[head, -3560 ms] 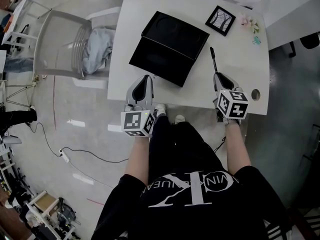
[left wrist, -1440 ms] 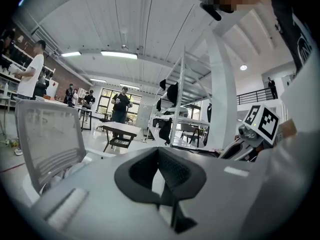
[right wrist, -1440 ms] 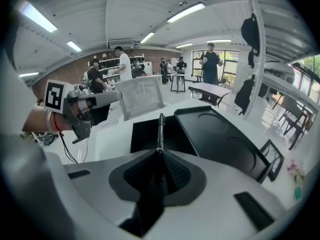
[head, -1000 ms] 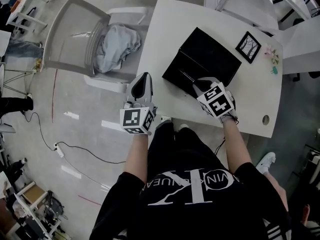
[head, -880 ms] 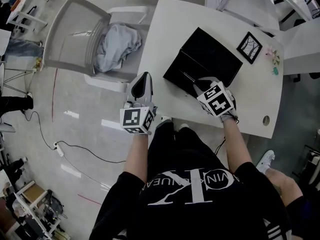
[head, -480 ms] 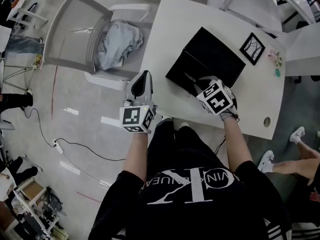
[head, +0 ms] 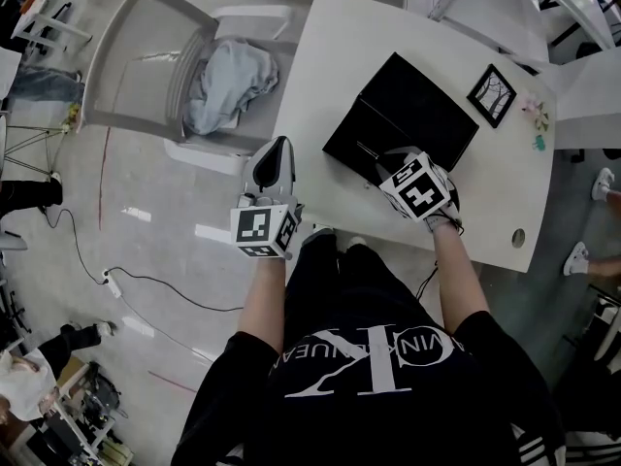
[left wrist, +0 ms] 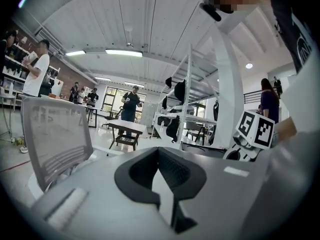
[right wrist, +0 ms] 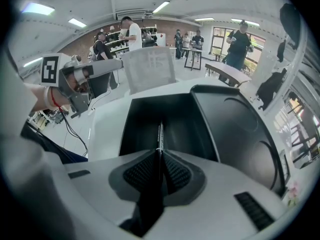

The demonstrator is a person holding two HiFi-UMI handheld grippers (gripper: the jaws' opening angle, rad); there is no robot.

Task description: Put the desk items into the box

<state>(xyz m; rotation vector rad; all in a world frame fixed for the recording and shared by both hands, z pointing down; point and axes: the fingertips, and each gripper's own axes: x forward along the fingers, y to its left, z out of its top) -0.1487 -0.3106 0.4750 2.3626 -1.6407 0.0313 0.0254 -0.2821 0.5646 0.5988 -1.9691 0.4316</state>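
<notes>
Black pen [right wrist: 160, 133] clamped in right gripper [right wrist: 160, 155], pointing forward over box [right wrist: 140, 120].

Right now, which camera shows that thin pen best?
The right gripper view: the pen sticks out from the right hand-held gripper's shut jaws over the black box. Head view shows a thin sliver; left gripper view, nothing.

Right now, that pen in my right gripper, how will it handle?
The pen looks thin and straight, so probably stiff and light. Pinched at one end by the right gripper, it may pivot in the jaws. Being so slim, it could roll once inside the box.
</notes>
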